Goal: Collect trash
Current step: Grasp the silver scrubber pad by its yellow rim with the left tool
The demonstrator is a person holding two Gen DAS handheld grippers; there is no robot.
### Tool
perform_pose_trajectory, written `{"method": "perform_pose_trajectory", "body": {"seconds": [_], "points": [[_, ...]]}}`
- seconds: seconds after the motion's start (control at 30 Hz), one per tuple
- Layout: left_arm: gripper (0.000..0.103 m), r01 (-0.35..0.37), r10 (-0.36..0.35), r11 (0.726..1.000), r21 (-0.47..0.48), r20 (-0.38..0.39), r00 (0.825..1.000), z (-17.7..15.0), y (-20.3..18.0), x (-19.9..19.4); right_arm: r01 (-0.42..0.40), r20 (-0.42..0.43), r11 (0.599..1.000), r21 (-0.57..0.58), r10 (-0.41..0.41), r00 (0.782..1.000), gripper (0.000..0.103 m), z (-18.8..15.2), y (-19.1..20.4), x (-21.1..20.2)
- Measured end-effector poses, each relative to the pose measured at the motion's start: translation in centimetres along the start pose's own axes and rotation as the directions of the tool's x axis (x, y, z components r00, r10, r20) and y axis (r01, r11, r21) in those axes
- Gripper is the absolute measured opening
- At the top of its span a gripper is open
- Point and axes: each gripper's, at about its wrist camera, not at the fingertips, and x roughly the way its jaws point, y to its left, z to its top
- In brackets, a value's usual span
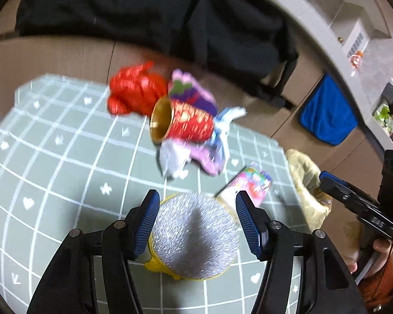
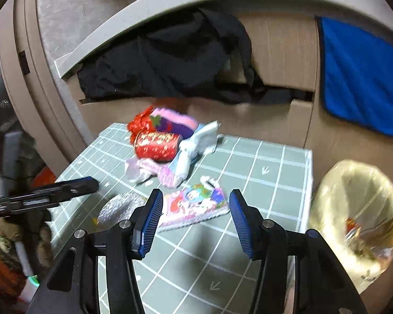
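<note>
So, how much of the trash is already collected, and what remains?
Done: the lined bin beside the table already holds a few wrappers. In hand: nothing is gripped yet; the open left gripper straddles the silver-topped cup, and the open right gripper points at the colourful packet. Left: the red can, the red wrapper and the crumpled pastel wrappers.

Two black grippers, blue ribbed pads, an orange sleeve.

The left gripper (image 1: 197, 225) is seen as black angular linkages with round silver screws at the joints; each finger (image 1: 149, 225) is faced with a blue ribbed pad. The right gripper (image 2: 194, 225) is built alike, black with blue pads (image 2: 150, 222). White lettering is carried on its side, blurred. Bare skin and an orange knitted sleeve (image 1: 377, 285) are glimpsed behind it.
</note>
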Motion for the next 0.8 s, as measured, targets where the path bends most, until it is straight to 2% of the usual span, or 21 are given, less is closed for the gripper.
{"method": "perform_pose_trajectory", "body": {"seconds": [0.03, 0.07, 0.1, 0.13, 0.27, 0.43, 0.63, 0.8], "points": [[0.061, 0.0, -0.001, 1.0, -0.009, -0.016, 1.0, -0.2, 0.4, 0.4, -0.031, -0.016, 1.0, 0.0, 0.031, 0.999, 0.047, -0.4, 0.1, 0.3], [0.061, -0.001, 0.0, 1.0, -0.022, -0.029, 1.0, -0.5, 0.8, 0.7, -0.058, -0.05, 0.998, -0.014, 0.057, 0.997, 0.038, -0.9, 0.4, 0.9], [0.061, -0.001, 0.0, 0.999, -0.038, -0.039, 0.999, -0.7, 1.3, 0.8, -0.077, -0.085, 0.997, -0.033, 0.073, 0.994, 0.018, -1.4, 1.0, 1.6], [0.061, 0.001, -0.003, 0.999, -0.054, -0.047, 0.999, -0.9, 1.7, 0.8, -0.098, -0.118, 0.994, -0.046, 0.092, 0.989, 0.009, -1.8, 1.6, 2.2], [0.061, 0.007, -0.013, 0.994, -0.11, -0.058, 0.998, -1.8, 3.5, 0.4, -0.228, -0.216, 0.971, -0.072, 0.208, 0.954, 0.006, -3.7, 4.4, 4.7], [0.061, 0.019, -0.031, 0.987, -0.157, -0.079, 0.996, -2.1, 4.7, 0.6, -0.3, -0.277, 0.95, -0.083, 0.267, 0.923, 0.006, -4.2, 7.5, 7.6], [0.061, 0.041, -0.058, 0.985, -0.168, -0.095, 0.994, -2.2, 4.7, 1.2, -0.281, -0.319, 0.955, -0.093, 0.239, 0.917, 0.006, -4.7, 7.9, 9.9], [0.061, 0.068, -0.09, 0.979, -0.19, -0.11, 0.99, -2.1, 4.4, 2.2, -0.27, -0.317, 0.959, -0.089, 0.23, 0.92, 0.0, -4.9, 7.5, 10.3]]}}
